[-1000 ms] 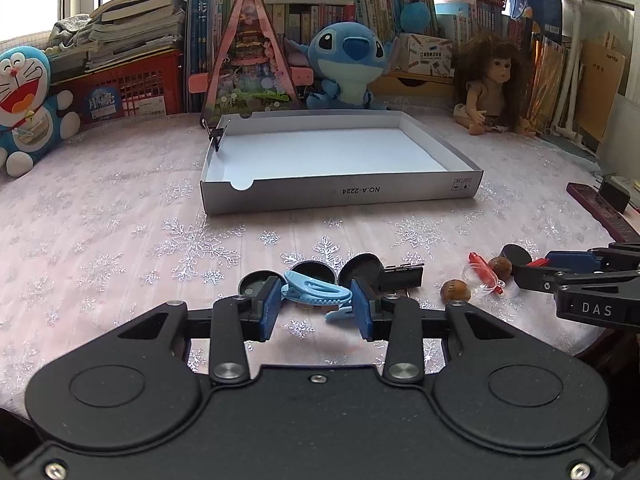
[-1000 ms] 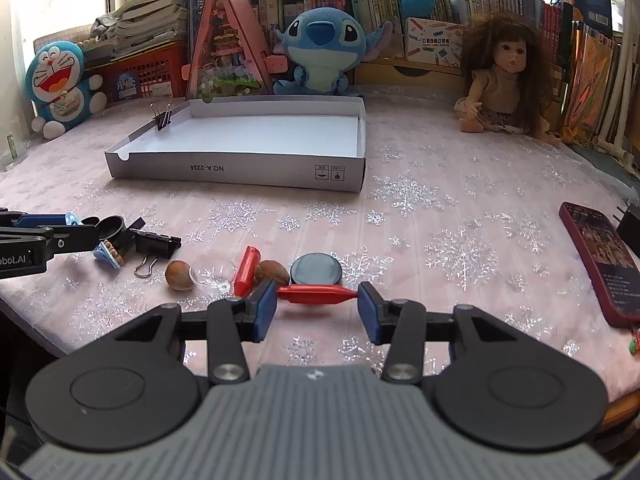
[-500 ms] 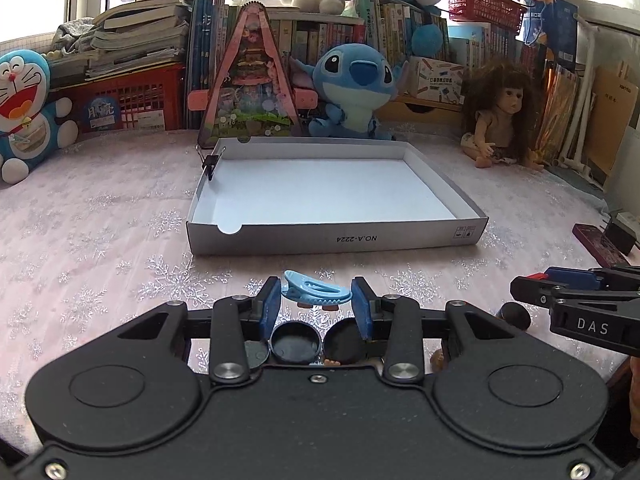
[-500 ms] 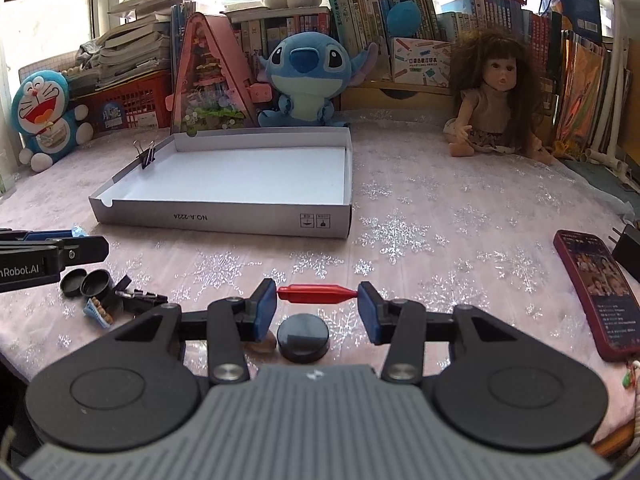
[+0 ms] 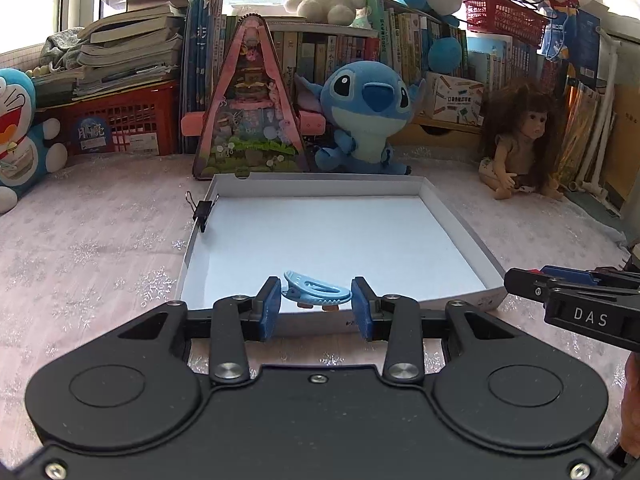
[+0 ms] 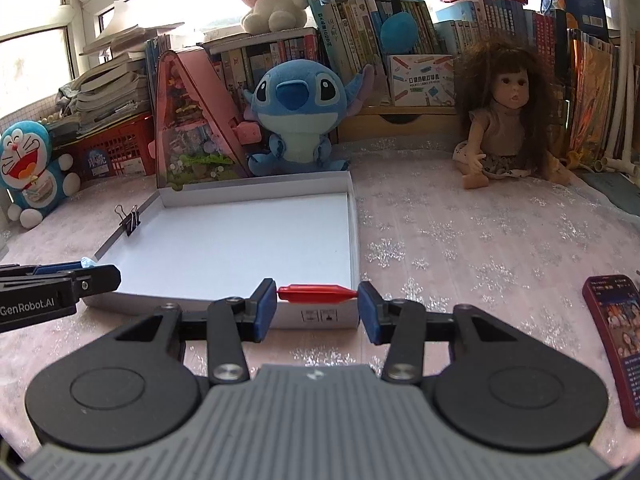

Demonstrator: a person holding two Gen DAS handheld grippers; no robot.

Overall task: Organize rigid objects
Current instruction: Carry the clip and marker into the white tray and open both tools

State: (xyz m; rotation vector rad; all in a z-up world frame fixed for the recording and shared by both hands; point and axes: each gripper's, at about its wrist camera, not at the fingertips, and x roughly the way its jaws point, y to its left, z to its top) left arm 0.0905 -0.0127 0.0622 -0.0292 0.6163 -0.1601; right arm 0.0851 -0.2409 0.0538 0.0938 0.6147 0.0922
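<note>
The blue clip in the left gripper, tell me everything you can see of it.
The blue clip is light blue, glossy plastic, teardrop-shaped, with slots along its top and a toothed lower edge. It lies crosswise, pinched end to end between the left gripper's blue fingers, above the near wall of the white tray. Nothing else touches it.

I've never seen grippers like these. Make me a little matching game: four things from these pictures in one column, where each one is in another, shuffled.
Things:
1. blue clip
2. red piece
3. black binder clip
4. phone

Places:
a. clamped on the white box's side wall
b. between the right gripper's fingers
c. lying on the snowflake cloth
d. between the left gripper's fingers

Pairs: 1-d, 2-b, 3-a, 4-c
</note>
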